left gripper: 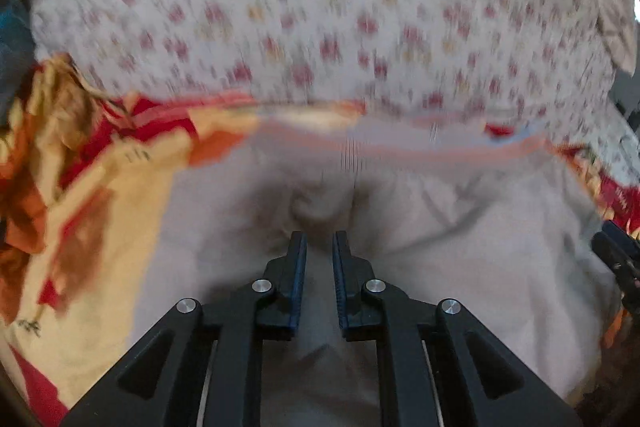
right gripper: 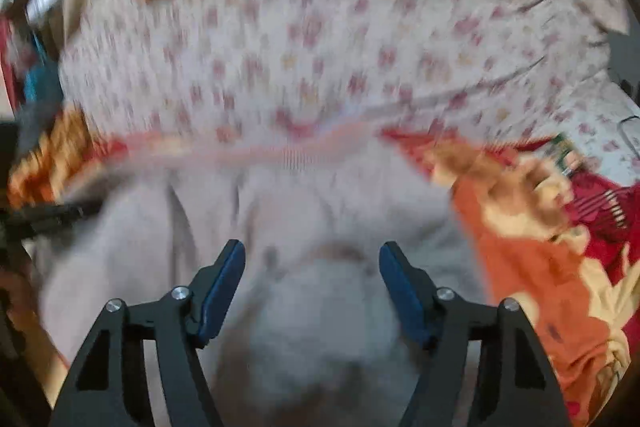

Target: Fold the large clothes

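The large pale garment (left gripper: 460,267) is lying spread on a bed covered by a floral bedsheet (left gripper: 320,7), with a red, orange and yellow patterned cloth (left gripper: 80,207) bunching along both of its sides. Both views are blurring with motion. The left gripper (left gripper: 320,247) is standing nearly closed, its jaws a narrow gap apart with a pinch of the pale fabric seemingly running between them, though whether it is truly clamping is not certain. The right gripper (right gripper: 312,255) is hovering with its jaws wide apart over the garment (right gripper: 320,307), holding nothing.

To do this step well, the right gripper should probably be settling on the garment's edge alone, level with the left, staying off the patterned cloth (right gripper: 540,267), so that the fold is lifting evenly toward the pink hem (right gripper: 260,151).
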The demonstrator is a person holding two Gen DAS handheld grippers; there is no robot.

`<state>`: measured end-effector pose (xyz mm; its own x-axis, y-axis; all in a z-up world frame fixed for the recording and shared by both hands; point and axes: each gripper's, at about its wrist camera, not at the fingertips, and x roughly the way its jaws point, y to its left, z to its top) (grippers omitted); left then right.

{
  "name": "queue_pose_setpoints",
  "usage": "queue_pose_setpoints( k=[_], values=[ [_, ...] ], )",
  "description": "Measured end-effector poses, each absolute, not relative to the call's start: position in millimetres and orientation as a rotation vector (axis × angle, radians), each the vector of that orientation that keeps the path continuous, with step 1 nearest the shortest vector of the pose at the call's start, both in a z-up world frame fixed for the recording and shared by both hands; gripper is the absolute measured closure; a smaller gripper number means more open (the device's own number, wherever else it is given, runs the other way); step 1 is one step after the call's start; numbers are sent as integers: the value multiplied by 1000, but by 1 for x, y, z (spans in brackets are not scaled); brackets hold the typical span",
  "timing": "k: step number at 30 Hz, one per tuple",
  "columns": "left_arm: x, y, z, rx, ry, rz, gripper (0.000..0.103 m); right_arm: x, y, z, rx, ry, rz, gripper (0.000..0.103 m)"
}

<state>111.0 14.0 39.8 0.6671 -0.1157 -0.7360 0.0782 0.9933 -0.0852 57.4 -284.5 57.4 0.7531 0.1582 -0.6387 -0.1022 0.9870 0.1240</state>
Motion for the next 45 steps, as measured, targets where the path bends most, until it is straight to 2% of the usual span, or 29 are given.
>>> queue_pose_setpoints(
  k=[2, 4, 7, 8, 9, 13, 17, 19, 23, 25, 27, 30, 35, 37, 39, 41, 45],
  values=[
    [101, 15, 54, -103, 751, -156, 97, 50, -296, 63, 90, 677, 77, 28],
    [102, 10, 58, -132, 727, -236, 92, 58, -303, 51, 95, 755, 32, 28],
    [111, -21, 38, -72, 840, -389, 86, 75, -306, 23, 128, 911, 13, 28],
    [121, -36, 13, -2, 967, -387, 85, 77, -308, 20, 136, 914, 13, 26],
    [126, -43, -5, 53, 1045, -366, 85, 77, -309, 23, 136, 903, 8, 25],
    [127, -47, -2, 80, 1002, -352, 83, 62, -308, 44, 142, 783, 11, 32],
    [130, -42, -3, 22, 1012, -359, 83, 41, -282, 68, 77, 589, 146, 32],
    [130, -45, -5, 21, 1007, -351, 82, 40, -270, 61, 61, 624, 198, 31],
    [128, -50, -5, 42, 991, -345, 72, 63, -256, 17, 2, 859, 244, 30],
    [126, -53, -5, 46, 981, -341, 67, 59, -253, 12, -65, 843, 251, 29],
    [125, -54, -5, 46, 979, -331, 64, 59, -253, 12, -43, 864, 263, 21],
    [127, -55, -6, 51, 978, -327, 62, 61, -245, 14, -91, 921, 270, 19],
    [129, -40, 6, -41, 978, -360, 62, 72, -249, 41, -86, 1005, 160, 21],
    [123, -27, 19, -88, 934, -340, 63, 66, -256, 59, -29, 988, 92, 21],
    [113, -11, 33, -122, 870, -305, 62, 48, -262, 87, 56, 872, 99, 19],
    [105, 7, 40, -118, 832, -215, 62, 41, -253, 85, 75, 850, 129, 18],
    [121, 40, 7, -181, 990, -78, 63, 51, -217, 67, 28, 953, 188, 21]
  ],
)
